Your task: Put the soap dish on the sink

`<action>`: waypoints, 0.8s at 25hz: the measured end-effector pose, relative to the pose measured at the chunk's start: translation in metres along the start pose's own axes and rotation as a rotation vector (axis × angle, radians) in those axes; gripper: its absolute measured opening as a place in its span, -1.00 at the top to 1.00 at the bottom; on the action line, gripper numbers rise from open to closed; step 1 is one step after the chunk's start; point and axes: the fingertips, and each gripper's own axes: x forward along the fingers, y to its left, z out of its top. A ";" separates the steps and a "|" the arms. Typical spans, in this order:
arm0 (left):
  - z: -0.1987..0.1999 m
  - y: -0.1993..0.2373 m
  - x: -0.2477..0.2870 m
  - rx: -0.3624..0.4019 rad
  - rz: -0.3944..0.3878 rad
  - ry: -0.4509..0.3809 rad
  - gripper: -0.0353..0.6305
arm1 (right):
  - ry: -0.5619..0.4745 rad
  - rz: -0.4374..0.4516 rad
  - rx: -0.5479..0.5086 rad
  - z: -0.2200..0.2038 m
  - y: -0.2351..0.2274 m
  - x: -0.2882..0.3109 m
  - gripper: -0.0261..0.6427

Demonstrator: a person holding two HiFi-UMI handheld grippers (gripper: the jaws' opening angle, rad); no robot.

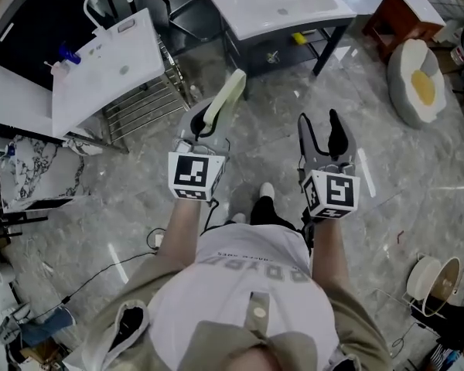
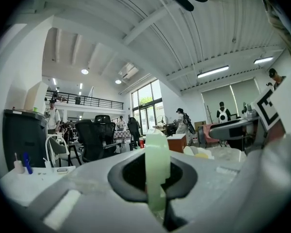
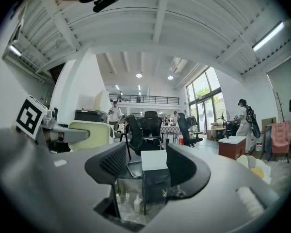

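In the head view my left gripper (image 1: 209, 124) is shut on a pale green soap dish (image 1: 226, 97), which sticks out edge-up beyond the jaws. The left gripper view shows the dish (image 2: 157, 166) as a thin upright slab clamped between the jaws. My right gripper (image 1: 319, 126) is held level beside the left one, open and with nothing in it. Ahead across the floor stands the white sink (image 1: 247, 20) on a dark frame. In the right gripper view the sink (image 3: 153, 160) shows through the gap of the right gripper (image 3: 145, 168), and the dish (image 3: 89, 132) is at the left.
A white tabletop (image 1: 100, 68) with small bottles and a wire rack (image 1: 143, 107) stand at the left. A fried-egg cushion (image 1: 417, 83) and a red-brown stool (image 1: 402, 14) are at the right. Cables trail on the marble floor; black office chairs (image 3: 148, 125) stand behind the sink.
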 end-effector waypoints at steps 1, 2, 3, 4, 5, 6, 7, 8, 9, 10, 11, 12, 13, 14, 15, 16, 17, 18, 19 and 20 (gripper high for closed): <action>0.002 -0.001 0.009 0.000 0.007 0.004 0.86 | -0.005 0.009 -0.004 0.004 -0.007 0.008 0.12; 0.004 -0.002 0.018 0.000 0.013 0.007 0.86 | -0.009 0.019 -0.006 0.007 -0.015 0.016 0.12; 0.007 -0.003 0.027 -0.001 0.020 0.005 0.85 | -0.014 0.028 -0.008 0.010 -0.022 0.024 0.12; 0.011 -0.003 0.036 -0.002 0.028 -0.004 0.86 | -0.019 0.038 -0.010 0.013 -0.029 0.032 0.12; 0.016 -0.003 0.045 0.000 0.036 -0.014 0.86 | -0.024 0.049 -0.013 0.016 -0.034 0.040 0.12; 0.020 -0.003 0.053 0.002 0.046 -0.022 0.85 | -0.029 0.060 -0.016 0.019 -0.040 0.047 0.12; 0.023 -0.002 0.060 0.003 0.055 -0.027 0.86 | -0.033 0.071 -0.019 0.022 -0.044 0.054 0.12; 0.025 -0.001 0.067 0.004 0.065 -0.027 0.86 | -0.036 0.081 -0.021 0.024 -0.049 0.061 0.12; 0.026 0.000 0.073 0.005 0.075 -0.027 0.86 | -0.038 0.091 -0.022 0.025 -0.053 0.067 0.12; 0.027 0.001 0.078 0.006 0.085 -0.025 0.86 | -0.038 0.101 -0.022 0.026 -0.057 0.072 0.12; 0.028 0.002 0.083 0.007 0.095 -0.022 0.86 | -0.036 0.111 -0.021 0.027 -0.061 0.077 0.12; 0.028 0.003 0.087 0.008 0.104 -0.017 0.86 | -0.034 0.122 -0.020 0.026 -0.064 0.082 0.12; 0.027 0.004 0.091 0.008 0.113 -0.009 0.86 | -0.031 0.131 -0.018 0.025 -0.067 0.086 0.12; 0.026 0.004 0.093 0.008 0.122 -0.003 0.85 | -0.028 0.139 -0.015 0.022 -0.070 0.089 0.12; 0.023 0.004 0.096 0.006 0.130 0.003 0.86 | -0.023 0.145 -0.010 0.019 -0.072 0.091 0.12; 0.019 0.003 0.097 0.004 0.136 0.015 0.86 | -0.019 0.149 -0.004 0.015 -0.075 0.093 0.12; 0.014 0.003 0.099 0.002 0.141 0.029 0.85 | -0.013 0.153 0.001 0.012 -0.077 0.095 0.12; 0.010 0.003 0.101 -0.001 0.144 0.041 0.86 | -0.007 0.157 0.007 0.008 -0.079 0.097 0.12; 0.008 0.002 0.104 -0.002 0.147 0.047 0.86 | -0.001 0.161 0.013 0.005 -0.081 0.099 0.12; 0.007 0.002 0.106 -0.002 0.149 0.052 0.86 | 0.006 0.164 0.020 0.001 -0.083 0.101 0.12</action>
